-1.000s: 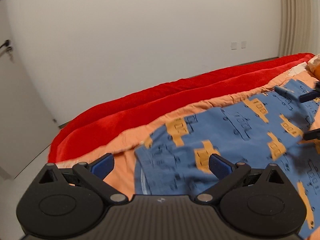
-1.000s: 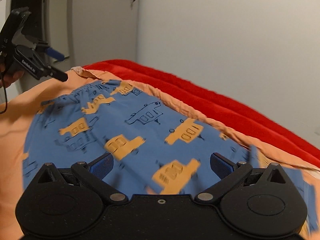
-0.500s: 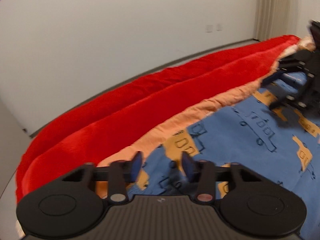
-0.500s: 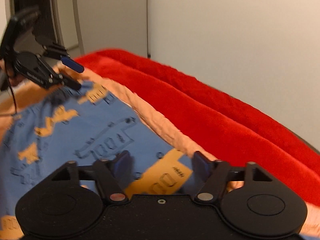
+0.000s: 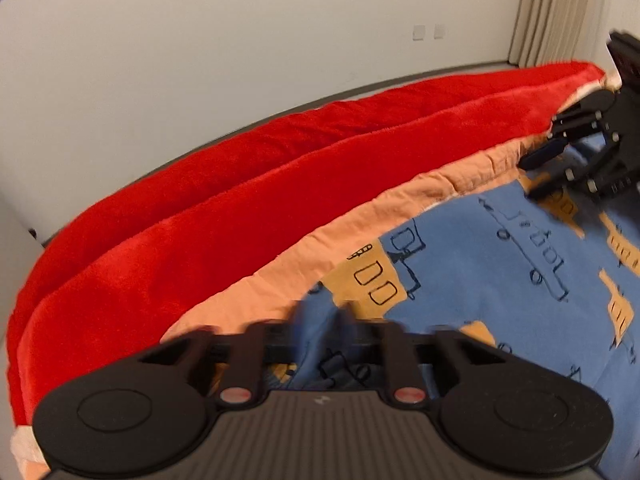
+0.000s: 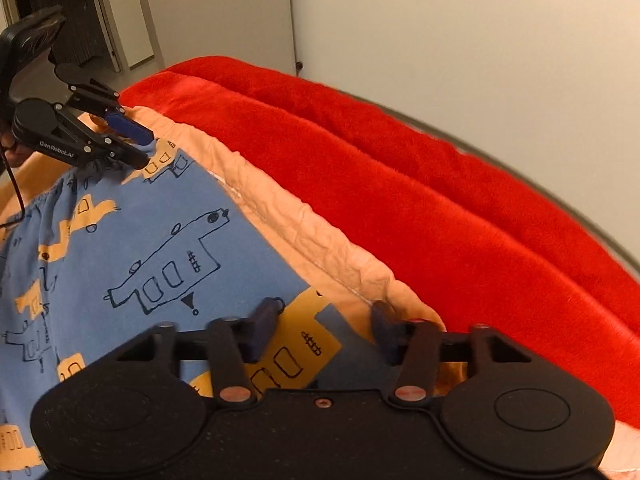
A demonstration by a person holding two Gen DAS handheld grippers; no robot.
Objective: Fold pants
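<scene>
Pants, blue cotton with orange vehicle blocks and dark line-drawn trucks (image 5: pixel 500 280), lie spread flat on a peach-orange wrinkled bedsheet (image 5: pixel 400 200), near the sheet's far edge where a thick red plush blanket (image 5: pixel 240 200) runs alongside. Left wrist view: left gripper (image 5: pixel 320 320) jaws have just been closing and are now nearly together, a raised fold of the blue fabric pinched between them at the pants' edge. Right gripper visible at far right, over the other end of the garment.

Right wrist view: right gripper (image 6: pixel 324 328) jaws have just been closing, now partly apart, straddling the pants' (image 6: pixel 160 240) corner with an orange patch between them; pads not clearly pressing fabric. Left gripper (image 6: pixel 140 148) at upper left, fingertips bunching the gathered waistband edge.
</scene>
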